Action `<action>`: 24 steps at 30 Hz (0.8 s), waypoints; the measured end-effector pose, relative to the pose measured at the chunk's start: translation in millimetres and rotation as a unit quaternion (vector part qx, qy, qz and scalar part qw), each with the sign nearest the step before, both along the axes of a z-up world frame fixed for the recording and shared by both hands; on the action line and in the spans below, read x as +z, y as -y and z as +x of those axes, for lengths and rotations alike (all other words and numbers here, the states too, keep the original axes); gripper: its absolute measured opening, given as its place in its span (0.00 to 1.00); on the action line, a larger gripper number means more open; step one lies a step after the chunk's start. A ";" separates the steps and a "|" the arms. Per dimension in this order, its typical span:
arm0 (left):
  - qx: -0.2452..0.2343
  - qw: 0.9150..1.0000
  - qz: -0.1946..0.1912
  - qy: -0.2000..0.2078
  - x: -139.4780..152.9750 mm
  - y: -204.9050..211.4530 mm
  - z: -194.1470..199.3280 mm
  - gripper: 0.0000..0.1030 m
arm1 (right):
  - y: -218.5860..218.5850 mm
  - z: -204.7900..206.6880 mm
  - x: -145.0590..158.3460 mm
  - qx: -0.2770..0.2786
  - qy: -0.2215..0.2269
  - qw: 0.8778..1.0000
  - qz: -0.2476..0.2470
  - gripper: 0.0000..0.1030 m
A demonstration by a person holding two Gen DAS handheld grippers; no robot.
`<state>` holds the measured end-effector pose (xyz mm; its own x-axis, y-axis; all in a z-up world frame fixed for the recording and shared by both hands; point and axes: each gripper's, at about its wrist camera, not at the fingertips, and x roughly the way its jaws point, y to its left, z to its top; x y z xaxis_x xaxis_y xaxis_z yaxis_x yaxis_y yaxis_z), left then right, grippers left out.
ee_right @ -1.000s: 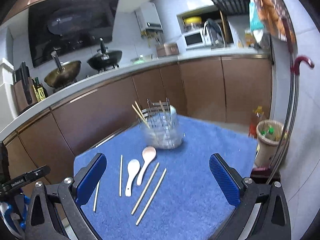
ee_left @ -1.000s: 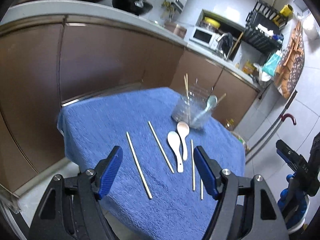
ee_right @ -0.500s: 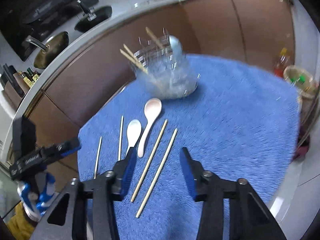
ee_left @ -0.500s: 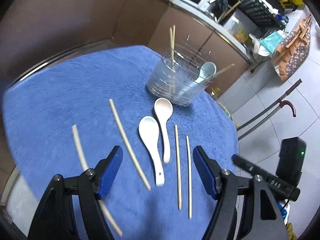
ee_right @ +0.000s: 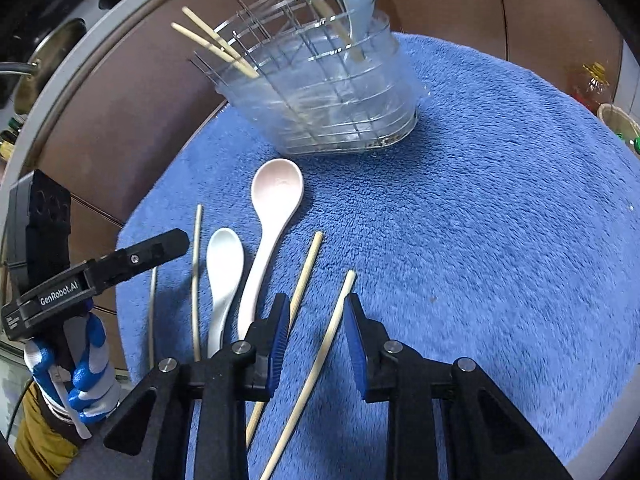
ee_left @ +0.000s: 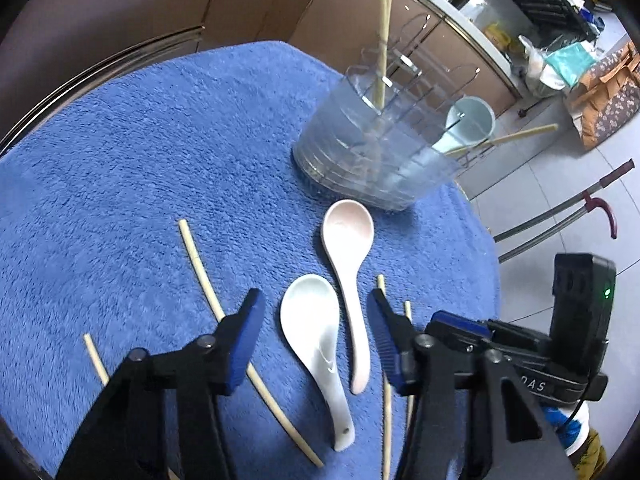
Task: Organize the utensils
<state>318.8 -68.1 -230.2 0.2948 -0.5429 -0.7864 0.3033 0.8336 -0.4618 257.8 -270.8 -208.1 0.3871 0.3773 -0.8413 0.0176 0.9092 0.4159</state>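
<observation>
A white spoon point(ee_left: 316, 344) and a pink spoon point(ee_left: 350, 264) lie side by side on the blue towel point(ee_left: 160, 140), with several chopsticks around them. My left gripper point(ee_left: 316, 316) is open, its jaws straddling both spoons just above them. My right gripper point(ee_right: 316, 320) is open, jaws narrowed around one chopstick point(ee_right: 324, 352); a second chopstick point(ee_right: 304, 276) lies just left of it. The clear utensil holder point(ee_left: 380, 152), also in the right wrist view point(ee_right: 320, 92), holds chopsticks and a light blue spoon point(ee_left: 468, 124).
The towel's edge drops off at the right point(ee_left: 492, 240). Brown cabinets point(ee_left: 120, 8) stand behind. The right gripper's body point(ee_left: 520, 352) sits close beside my left one. A red-handled cane point(ee_left: 600, 200) leans beyond the table.
Both grippers have moved down and forward toward the utensils. The right jaws have narrowed a lot, now around one chopstick. The left jaws have narrowed a little over the spoons.
</observation>
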 end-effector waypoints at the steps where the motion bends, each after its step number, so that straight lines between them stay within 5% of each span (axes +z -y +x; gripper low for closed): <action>1: -0.003 1.000 0.003 0.000 -2.3 0.8 1.5 0.45 | -0.6 1.2 -0.6 0.002 -0.002 1.000 -0.002 0.24; 24: -0.039 0.997 0.070 -0.007 -30.5 32.0 13.8 0.30 | -15.1 23.9 -28.7 0.016 -0.046 0.998 -0.043 0.11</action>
<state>332.6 -100.1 -260.8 0.2446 -0.4478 -0.8600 0.3636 0.8646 -0.3467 281.6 -255.6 -236.8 0.2961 0.3124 -0.9026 0.0233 0.9424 0.3338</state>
